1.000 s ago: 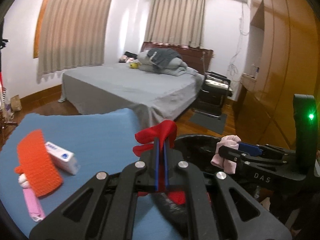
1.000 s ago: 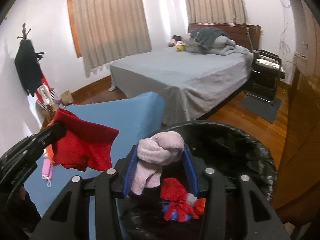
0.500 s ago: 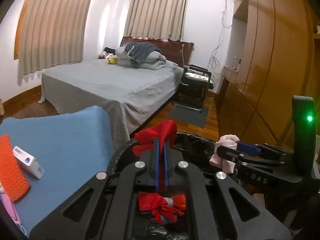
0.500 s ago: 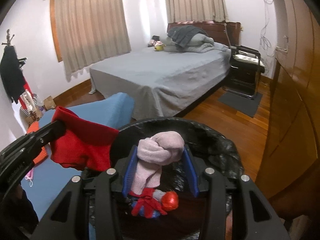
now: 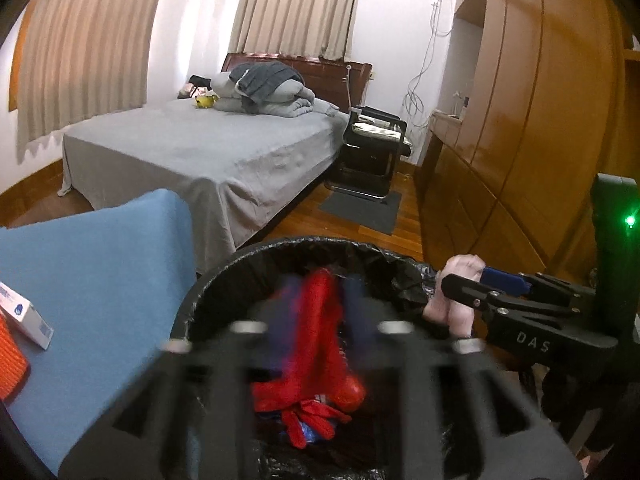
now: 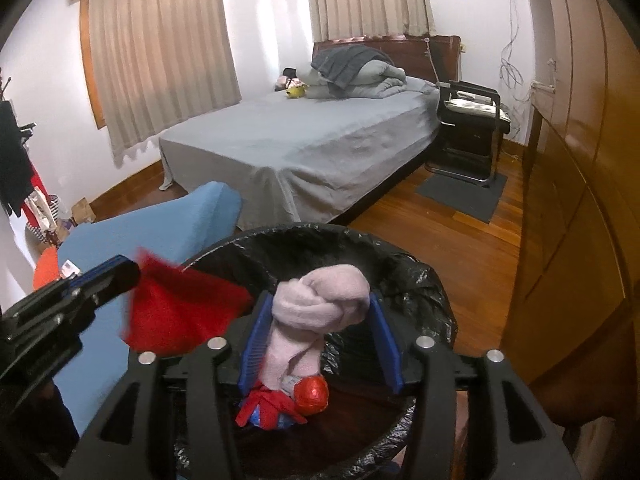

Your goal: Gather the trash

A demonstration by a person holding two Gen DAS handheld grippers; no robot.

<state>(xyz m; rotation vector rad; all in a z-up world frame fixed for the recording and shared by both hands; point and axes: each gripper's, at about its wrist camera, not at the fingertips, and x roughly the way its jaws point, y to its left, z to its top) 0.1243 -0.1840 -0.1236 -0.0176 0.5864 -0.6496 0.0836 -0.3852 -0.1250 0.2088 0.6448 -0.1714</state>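
Note:
A bin lined with a black bag (image 5: 304,241) (image 6: 320,229) stands right below both grippers. At its bottom lie a red and blue rag (image 6: 268,404) and a red ball (image 6: 313,392). My left gripper (image 5: 320,300), blurred, is opening above the bin. A red cloth (image 5: 320,312) (image 6: 180,312) hangs loose between its parted blue pads. My right gripper (image 6: 320,336) is also opening over the bin. A knotted pink sock (image 6: 320,304) (image 5: 456,292) still sits wedged between its blue pads (image 6: 256,336), touching both.
A blue-covered table (image 5: 100,264) touches the bin's left side and carries a white box (image 5: 24,316) and an orange mesh piece (image 5: 10,364). Beyond are a grey bed (image 5: 200,152), a black chair (image 5: 376,148) and, on the right, a wooden wardrobe (image 5: 520,120).
Both grippers have moved right, off the table and over the bin, and sunk a little. The left jaws have parted and the red cloth has slid lower between them. The right jaws spread slightly.

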